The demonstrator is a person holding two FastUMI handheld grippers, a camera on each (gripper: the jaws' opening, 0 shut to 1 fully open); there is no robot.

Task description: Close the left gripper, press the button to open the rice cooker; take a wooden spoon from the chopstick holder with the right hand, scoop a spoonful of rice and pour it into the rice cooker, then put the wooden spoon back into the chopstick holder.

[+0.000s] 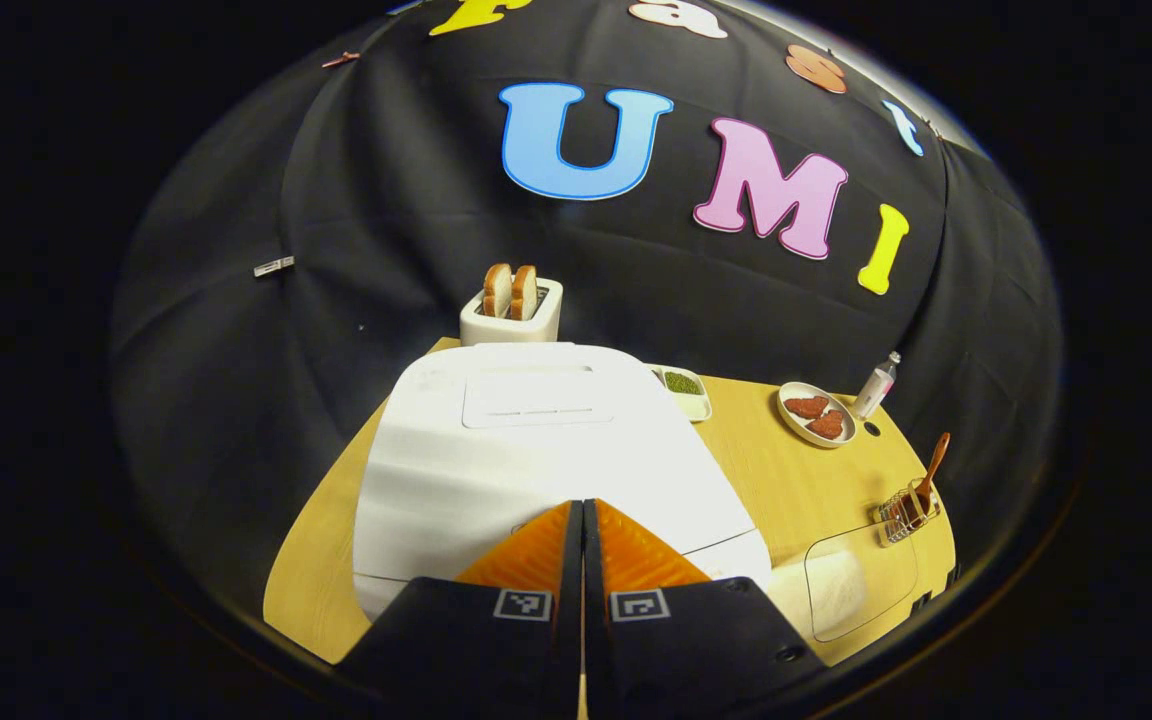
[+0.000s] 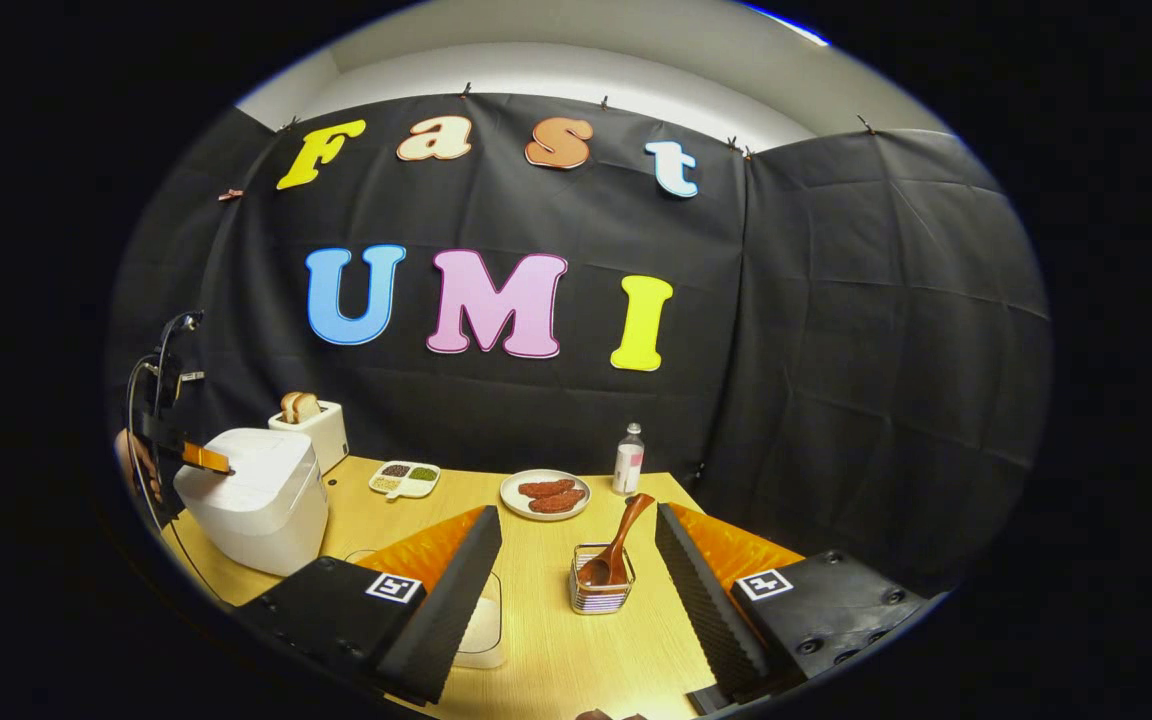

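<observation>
The left gripper (image 1: pixel 583 520) has its fingers pressed together, right over the front of the white rice cooker (image 1: pixel 536 440), at 12 o'clock. The right gripper (image 2: pixel 576 550) is spread wide. The wooden spoon (image 2: pixel 618 545) stands between its fingers, leaning toward 1 o'clock in the chopstick holder (image 2: pixel 602 592).

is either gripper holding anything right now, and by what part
Nothing is held. The left gripper is shut empty over the rice cooker; the right gripper is open, the spoon in its holder untouched.
</observation>
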